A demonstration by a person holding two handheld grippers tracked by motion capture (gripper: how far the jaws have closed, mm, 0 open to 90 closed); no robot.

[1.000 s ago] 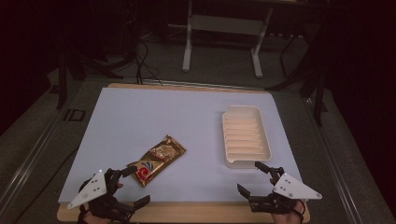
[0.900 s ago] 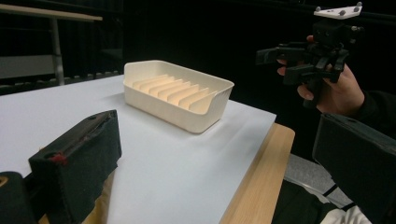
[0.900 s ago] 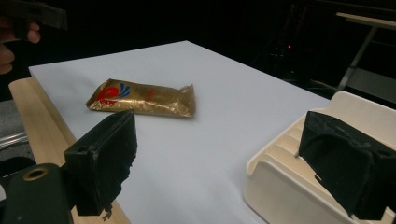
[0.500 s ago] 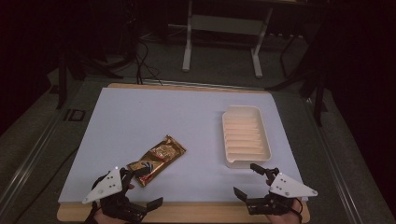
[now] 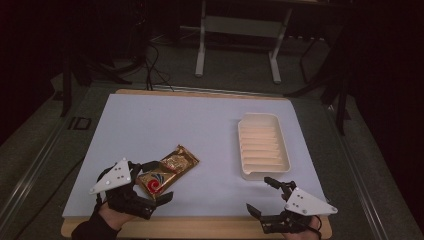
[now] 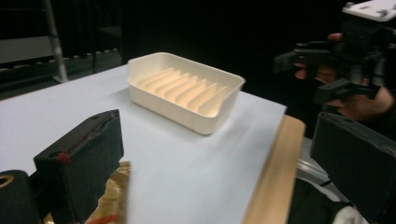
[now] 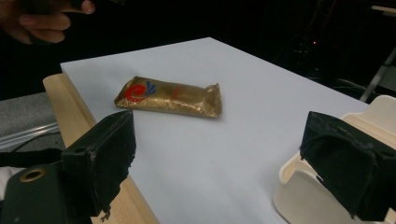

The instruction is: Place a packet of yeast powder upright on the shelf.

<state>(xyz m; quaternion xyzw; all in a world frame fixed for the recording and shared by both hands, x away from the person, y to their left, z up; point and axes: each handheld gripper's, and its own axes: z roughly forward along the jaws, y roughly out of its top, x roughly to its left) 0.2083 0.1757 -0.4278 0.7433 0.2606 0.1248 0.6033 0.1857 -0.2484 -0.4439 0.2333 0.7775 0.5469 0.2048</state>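
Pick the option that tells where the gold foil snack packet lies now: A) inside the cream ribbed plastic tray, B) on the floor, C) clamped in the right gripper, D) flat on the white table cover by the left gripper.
D: the gold foil snack packet lies flat on the white table cover right by the open left gripper, apart from the cream ribbed plastic tray, which holds nothing.

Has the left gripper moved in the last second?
Yes. The left gripper has moved rightward, closer to the gold snack packet; its open jaws now flank the packet's near end.
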